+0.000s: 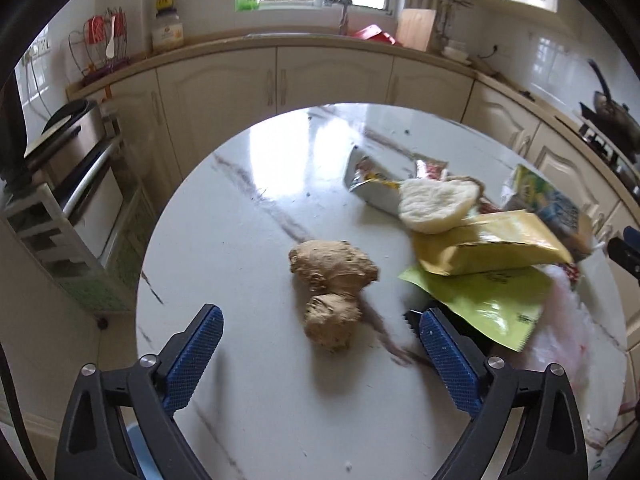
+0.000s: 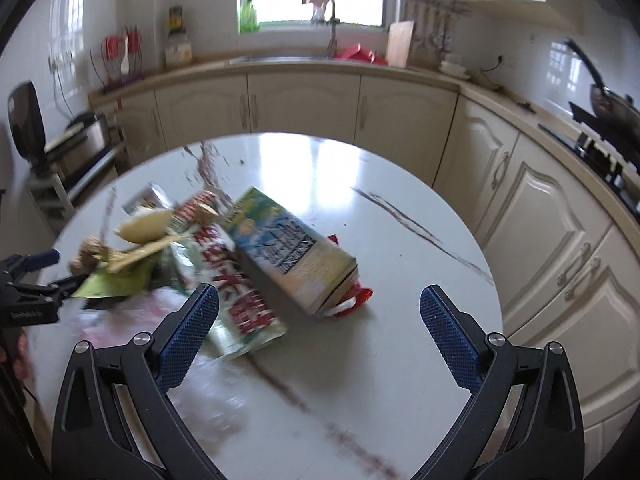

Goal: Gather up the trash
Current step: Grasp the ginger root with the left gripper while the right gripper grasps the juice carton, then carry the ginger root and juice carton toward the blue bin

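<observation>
A knobbly ginger root (image 1: 332, 280) lies mid-table, just ahead of and between the fingers of my left gripper (image 1: 320, 315), which is open and holds nothing. To its right is a heap of trash: a white round flat piece (image 1: 436, 204), a yellow packet (image 1: 488, 248), a green packet (image 1: 488, 304), a silver wrapper (image 1: 372, 184) and a clear plastic bag (image 1: 560, 340). My right gripper (image 2: 319, 294) is open above the table, with a drink carton (image 2: 288, 248) and a green-and-red printed packet (image 2: 236, 300) just ahead of its left finger. Neither touches them.
The round white marble table (image 2: 400, 240) is ringed by cream cabinets (image 2: 304, 100). A sink and tap (image 2: 328, 40) sit under the window, a pan on the hob (image 2: 612, 108) at right, and an oven on a rack (image 1: 80, 152) at left.
</observation>
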`<action>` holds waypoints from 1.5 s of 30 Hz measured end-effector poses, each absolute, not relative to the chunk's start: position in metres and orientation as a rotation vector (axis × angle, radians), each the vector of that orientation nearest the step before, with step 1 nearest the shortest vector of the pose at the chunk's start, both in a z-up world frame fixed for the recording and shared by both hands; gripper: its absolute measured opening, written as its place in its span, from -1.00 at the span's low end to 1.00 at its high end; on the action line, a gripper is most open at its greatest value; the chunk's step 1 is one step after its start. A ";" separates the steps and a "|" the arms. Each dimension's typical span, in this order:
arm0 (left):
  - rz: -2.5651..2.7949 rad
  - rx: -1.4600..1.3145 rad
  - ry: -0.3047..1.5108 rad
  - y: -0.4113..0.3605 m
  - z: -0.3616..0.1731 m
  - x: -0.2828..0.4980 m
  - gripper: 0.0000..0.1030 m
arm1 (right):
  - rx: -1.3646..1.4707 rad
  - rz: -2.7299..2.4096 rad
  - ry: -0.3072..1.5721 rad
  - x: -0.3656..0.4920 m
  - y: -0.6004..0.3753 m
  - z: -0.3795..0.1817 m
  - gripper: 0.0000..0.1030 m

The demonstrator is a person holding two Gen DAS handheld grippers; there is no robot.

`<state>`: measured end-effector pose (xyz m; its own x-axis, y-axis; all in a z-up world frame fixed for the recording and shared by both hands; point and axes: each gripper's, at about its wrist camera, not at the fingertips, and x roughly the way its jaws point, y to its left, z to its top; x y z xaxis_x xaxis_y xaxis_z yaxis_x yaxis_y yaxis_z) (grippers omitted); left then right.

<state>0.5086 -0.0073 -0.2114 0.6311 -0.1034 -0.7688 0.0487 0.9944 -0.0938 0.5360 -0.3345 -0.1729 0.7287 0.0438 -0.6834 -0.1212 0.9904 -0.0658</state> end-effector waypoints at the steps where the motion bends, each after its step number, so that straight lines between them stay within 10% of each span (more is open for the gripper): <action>1: -0.093 -0.080 0.885 -0.006 -0.214 0.516 0.75 | -0.121 0.109 0.766 0.544 -0.334 -0.176 0.96; 12: -0.146 -0.039 0.864 -0.012 -0.226 0.544 -0.32 | -0.307 0.160 0.863 0.595 -0.319 -0.206 0.87; 15: -0.159 -0.045 0.858 -0.009 -0.226 0.535 -0.38 | -0.313 0.185 0.878 0.599 -0.317 -0.209 0.26; 18: -0.184 -0.077 0.861 -0.003 -0.227 0.535 -0.52 | -0.328 0.207 0.903 0.600 -0.314 -0.212 0.07; 45: -0.284 -0.144 0.776 0.013 -0.183 0.458 -0.54 | -0.120 0.254 0.774 0.536 -0.312 -0.150 -0.10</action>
